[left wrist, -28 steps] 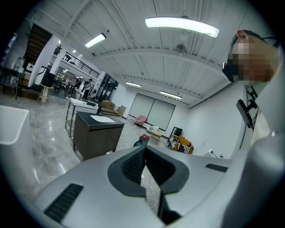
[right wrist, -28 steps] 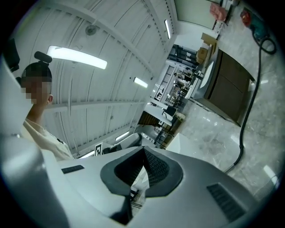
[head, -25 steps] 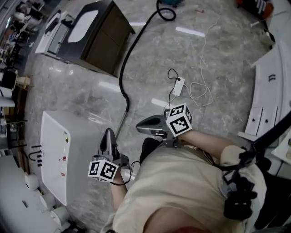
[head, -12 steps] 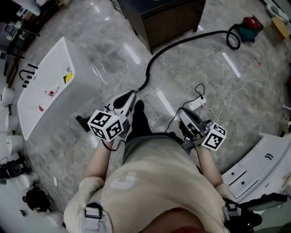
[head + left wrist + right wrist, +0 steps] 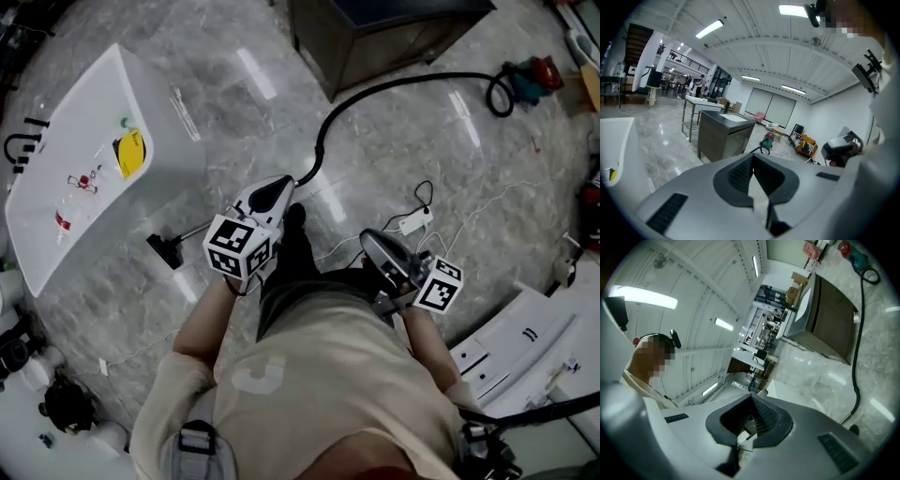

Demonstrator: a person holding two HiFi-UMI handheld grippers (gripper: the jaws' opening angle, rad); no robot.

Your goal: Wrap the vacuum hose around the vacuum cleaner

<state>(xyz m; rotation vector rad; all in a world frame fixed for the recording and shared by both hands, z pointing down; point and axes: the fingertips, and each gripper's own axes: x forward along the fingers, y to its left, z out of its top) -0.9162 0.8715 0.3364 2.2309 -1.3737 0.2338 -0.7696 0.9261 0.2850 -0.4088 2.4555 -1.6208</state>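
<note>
Jaws clenched empty on left gripper (image 5: 279, 190) and right gripper (image 5: 370, 240), carried at waist: nothing within reach. Vacuum hose (image 5: 394, 86) lies unwrapped across floor (image 5: 394, 169), running from the distant vacuum cleaner (image 5: 528, 77).

The floor (image 5: 394, 169) is shiny grey stone. A dark cabinet (image 5: 375, 37) stands near a long white surface (image 5: 103, 103). Long lights (image 5: 710, 28) glow on the white ceiling (image 5: 754, 51).

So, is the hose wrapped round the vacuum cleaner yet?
Not yet. Done: nothing. The hose lies stretched out across the floor, leading away from the vacuum cleaner. In hand: nothing. The left gripper and right gripper both have shut, empty jaws. Left: pick the hose up and wind it all around.
</note>
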